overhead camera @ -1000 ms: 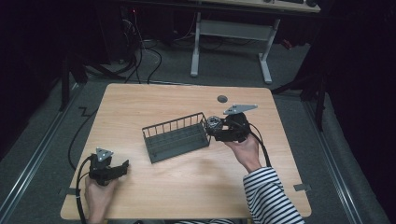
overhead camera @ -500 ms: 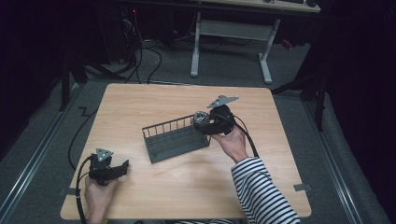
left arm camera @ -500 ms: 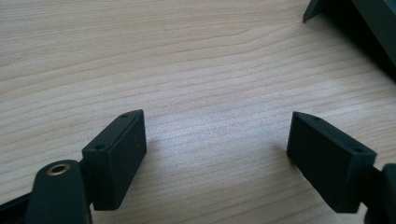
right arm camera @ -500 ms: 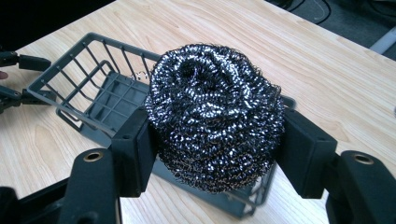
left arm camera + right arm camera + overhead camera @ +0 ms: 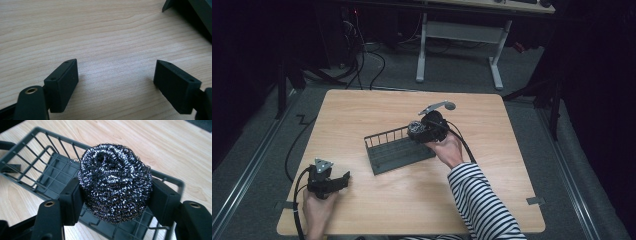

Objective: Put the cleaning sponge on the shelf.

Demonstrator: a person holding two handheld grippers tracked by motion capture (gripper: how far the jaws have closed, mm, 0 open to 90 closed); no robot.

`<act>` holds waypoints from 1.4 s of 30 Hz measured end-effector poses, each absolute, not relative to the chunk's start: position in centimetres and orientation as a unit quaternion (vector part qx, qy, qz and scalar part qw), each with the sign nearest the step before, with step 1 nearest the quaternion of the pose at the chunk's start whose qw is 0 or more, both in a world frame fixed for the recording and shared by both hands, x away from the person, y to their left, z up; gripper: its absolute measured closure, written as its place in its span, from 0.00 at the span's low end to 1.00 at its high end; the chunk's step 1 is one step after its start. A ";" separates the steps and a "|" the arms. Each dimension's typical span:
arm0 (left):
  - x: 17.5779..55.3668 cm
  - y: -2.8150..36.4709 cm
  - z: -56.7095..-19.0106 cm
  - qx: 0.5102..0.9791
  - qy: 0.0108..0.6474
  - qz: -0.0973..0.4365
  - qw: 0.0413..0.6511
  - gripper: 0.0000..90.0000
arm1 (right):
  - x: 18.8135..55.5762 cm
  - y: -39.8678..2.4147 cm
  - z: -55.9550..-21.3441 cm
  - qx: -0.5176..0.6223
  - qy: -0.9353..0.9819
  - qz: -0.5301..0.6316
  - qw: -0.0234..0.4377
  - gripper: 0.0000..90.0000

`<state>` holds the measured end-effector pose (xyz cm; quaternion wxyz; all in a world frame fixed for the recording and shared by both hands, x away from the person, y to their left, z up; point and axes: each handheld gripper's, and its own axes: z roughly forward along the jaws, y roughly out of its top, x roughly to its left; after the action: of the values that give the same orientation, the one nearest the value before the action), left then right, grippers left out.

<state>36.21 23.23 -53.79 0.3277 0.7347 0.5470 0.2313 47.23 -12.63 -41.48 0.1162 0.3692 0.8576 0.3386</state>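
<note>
The right gripper clamps a springy steel scourer above the basket's near rim, so letting go early could bounce it onto the table, while the left gripper rests open.

The desk is pale wood with fine, darker grain lines running along it. The rack is dark grey-green plastic, its floor a grid of squares and its wall a row of thin bars. The scouring ball is silvery steel wire, coiled in glinting loops over darker gaps (bright highlights on near-black shadow). The right claw and the left claw are matt black, with a small brass-coloured ring at each arm. A grey three-cornered plate tops each one. The sleeve carries black and white stripes. The floor is dull grey, and black cables lie across it.
</note>
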 end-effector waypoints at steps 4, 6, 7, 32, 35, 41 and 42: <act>36.2 23.2 -53.8 0.735 0.547 0.231 0.328 0.23 | 47.6 -12.0 -42.2 0.373 0.862 0.327 0.107 0.39; 36.2 23.2 -53.8 0.735 0.547 0.231 0.328 0.23 | 47.8 -11.8 -42.4 0.371 0.864 0.324 0.106 0.39; 36.2 23.2 -53.8 0.735 0.547 0.231 0.328 0.23 | 47.9 -11.6 -42.7 0.373 0.865 0.318 0.106 0.39; 36.2 23.2 -53.8 0.735 0.547 0.231 0.327 0.22 | 48.3 -10.2 -44.2 0.368 0.880 0.288 0.083 0.29; 36.2 23.2 -53.8 0.735 0.547 0.231 0.327 0.22 | 48.2 -10.4 -44.0 0.368 0.875 0.304 0.082 0.27; 36.2 23.2 -53.8 0.735 0.548 0.231 0.327 0.22 | 47.9 -11.0 -43.3 0.365 0.869 0.322 0.085 0.26; 36.2 23.2 -53.8 0.735 0.548 0.231 0.327 0.22 | 47.9 -11.1 -43.2 0.365 0.868 0.325 0.085 0.26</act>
<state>36.22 23.21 -53.78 0.3270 0.7349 0.5475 0.2307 47.86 -11.13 -43.15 0.0853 0.3653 0.8680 0.3254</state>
